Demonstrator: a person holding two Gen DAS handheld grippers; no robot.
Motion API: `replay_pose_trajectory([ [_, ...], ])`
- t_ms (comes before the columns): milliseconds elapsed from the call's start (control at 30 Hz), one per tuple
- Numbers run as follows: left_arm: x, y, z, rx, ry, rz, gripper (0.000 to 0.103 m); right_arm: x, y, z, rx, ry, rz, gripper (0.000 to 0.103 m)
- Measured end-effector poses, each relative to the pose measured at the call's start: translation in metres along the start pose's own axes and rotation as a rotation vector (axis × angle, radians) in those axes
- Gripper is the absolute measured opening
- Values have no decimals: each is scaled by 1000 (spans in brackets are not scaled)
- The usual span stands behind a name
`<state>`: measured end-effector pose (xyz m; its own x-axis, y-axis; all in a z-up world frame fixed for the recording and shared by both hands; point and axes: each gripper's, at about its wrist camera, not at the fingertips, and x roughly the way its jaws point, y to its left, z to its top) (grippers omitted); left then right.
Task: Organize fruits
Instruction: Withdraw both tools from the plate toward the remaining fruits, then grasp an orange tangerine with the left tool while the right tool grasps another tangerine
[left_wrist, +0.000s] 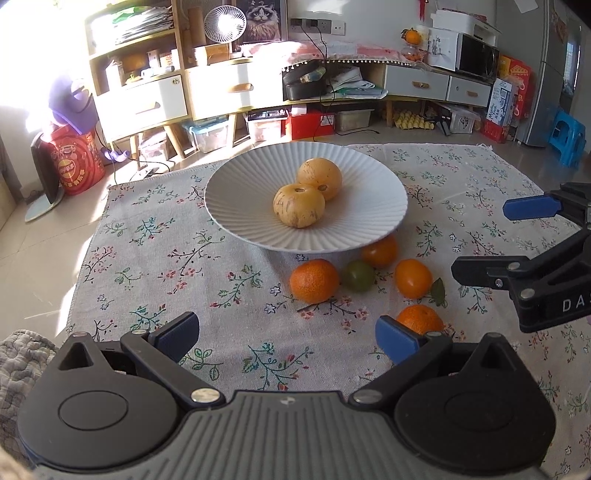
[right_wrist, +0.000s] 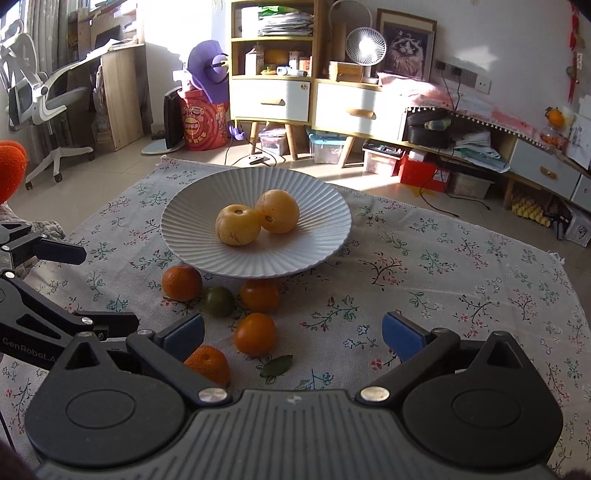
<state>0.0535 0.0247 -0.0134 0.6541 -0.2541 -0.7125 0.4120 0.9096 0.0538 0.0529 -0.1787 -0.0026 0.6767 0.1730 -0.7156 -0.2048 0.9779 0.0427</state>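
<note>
Fingers (right_wrist: 402, 338) of both grippers stand wide open and empty, the nearest tangerine (right_wrist: 207, 363) just beside the right gripper (right_wrist: 293, 338), toward its left.

Cloth: floral tablecloth (right_wrist: 443, 280), grey ground, covers the work surface
Fan: small white fan (right_wrist: 365, 46) on wooden cabinet (right_wrist: 269, 98)
Picture: framed cat picture (right_wrist: 406, 48) just right of fan
Chair: white office chair (right_wrist: 40, 96), far left
Stool: blue stool (left_wrist: 569, 138), far right
Microwave: black-fronted microwave (left_wrist: 476, 59) on low cabinet
</note>
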Motion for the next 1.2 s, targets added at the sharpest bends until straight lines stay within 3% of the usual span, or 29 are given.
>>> replay_pose_trajectory([
  [300,16,2,-3,-8,-28,14,101,2,7,-19,-26,26,44,102],
  [600,34,6,3,-58,-45,-5,101,11,14,-23,39,48,111,102],
  [900,47,8,6,-101,-37,-34,100,24,17,-29,73,93,112,102],
  [1200,50,2,8,-102,-24,-41,86,27,19,-28,60,128,105,103],
])
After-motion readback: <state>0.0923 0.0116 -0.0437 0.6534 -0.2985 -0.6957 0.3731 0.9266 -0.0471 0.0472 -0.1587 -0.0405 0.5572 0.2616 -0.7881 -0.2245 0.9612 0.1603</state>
